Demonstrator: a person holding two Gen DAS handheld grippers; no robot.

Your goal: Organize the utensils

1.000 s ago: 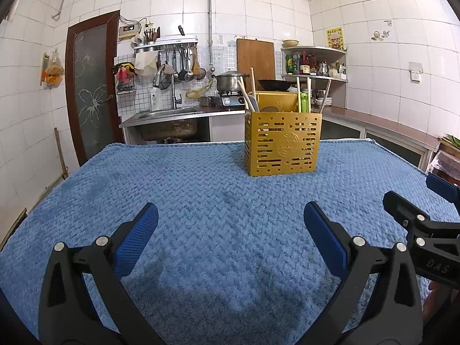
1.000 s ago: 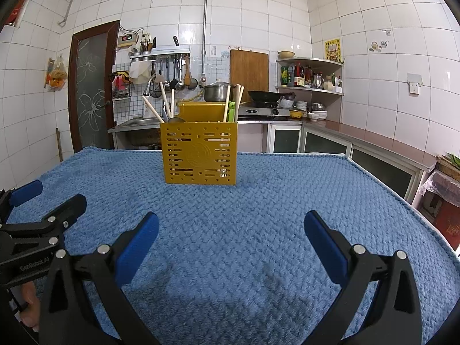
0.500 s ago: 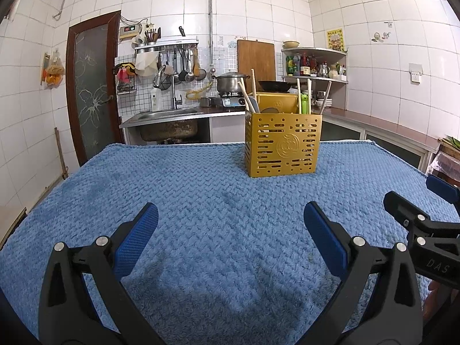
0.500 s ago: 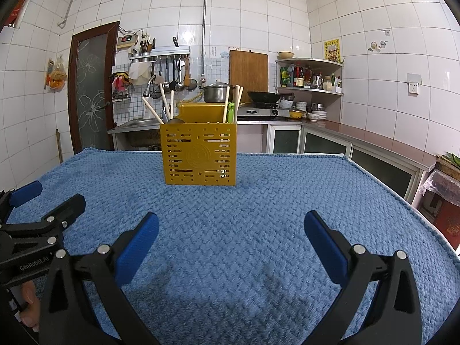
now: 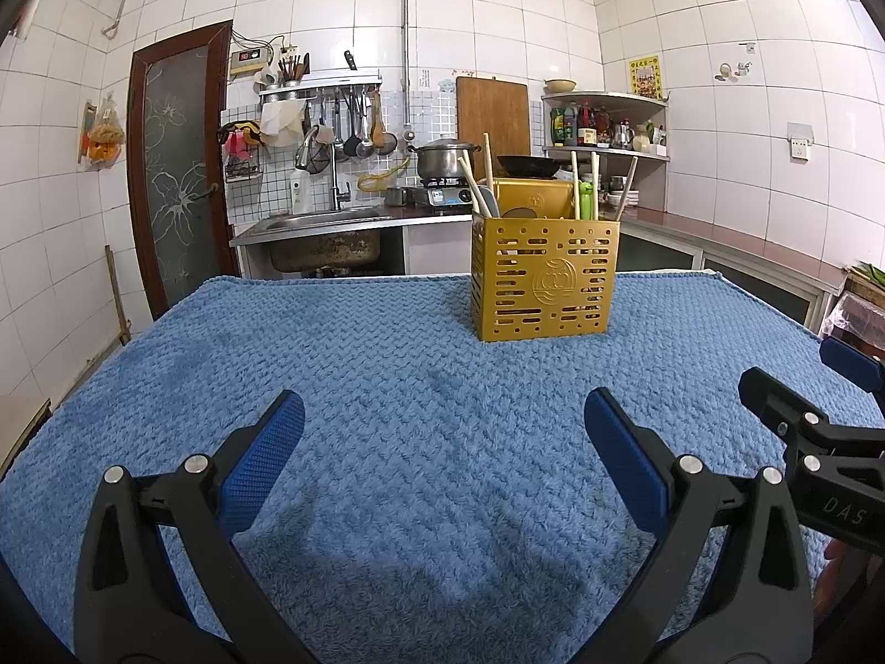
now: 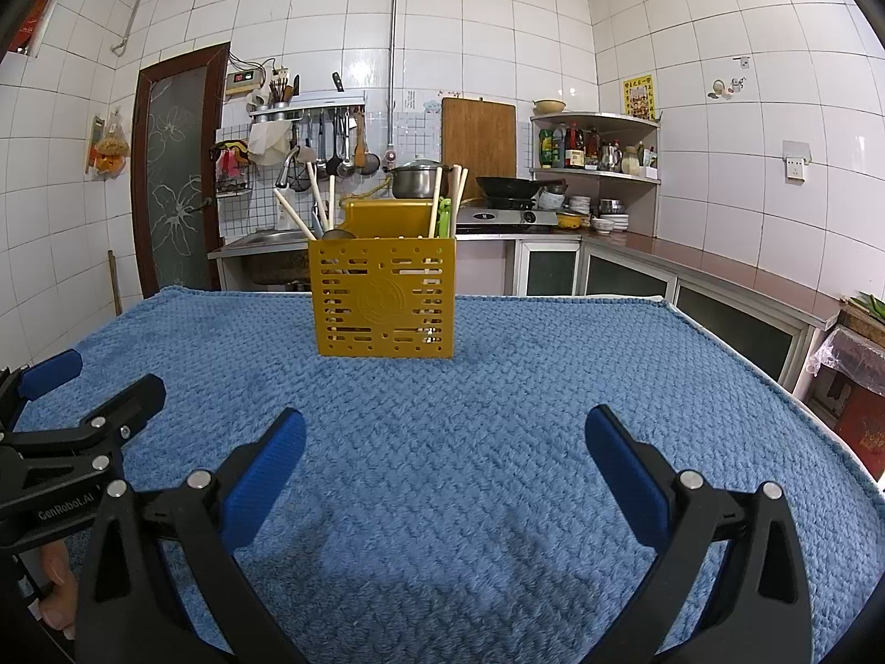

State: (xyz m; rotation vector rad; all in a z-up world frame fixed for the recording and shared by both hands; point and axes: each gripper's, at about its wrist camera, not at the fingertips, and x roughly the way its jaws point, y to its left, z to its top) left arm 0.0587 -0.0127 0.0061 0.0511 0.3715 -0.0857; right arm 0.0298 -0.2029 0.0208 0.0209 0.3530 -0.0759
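A yellow slotted utensil holder (image 5: 545,279) stands upright at the far middle of the blue towel (image 5: 387,387); it also shows in the right wrist view (image 6: 384,299). Wooden chopsticks (image 5: 487,171), spoons and a green utensil (image 5: 586,199) stick up out of it. My left gripper (image 5: 442,442) is open and empty, low over the towel, well short of the holder. My right gripper (image 6: 442,442) is open and empty too, beside the left one, whose fingers show in its view (image 6: 83,415).
The towel covers the whole table; its right edge (image 6: 802,404) drops off near low cabinets. Behind the table stand a sink (image 5: 321,227), a stove with a pot (image 5: 442,160) and wok, hanging tools and a corner shelf (image 5: 603,127).
Both views have shifted very slightly; the holder sits a little lower and nearer in the left wrist view. Both grippers stay open and empty.
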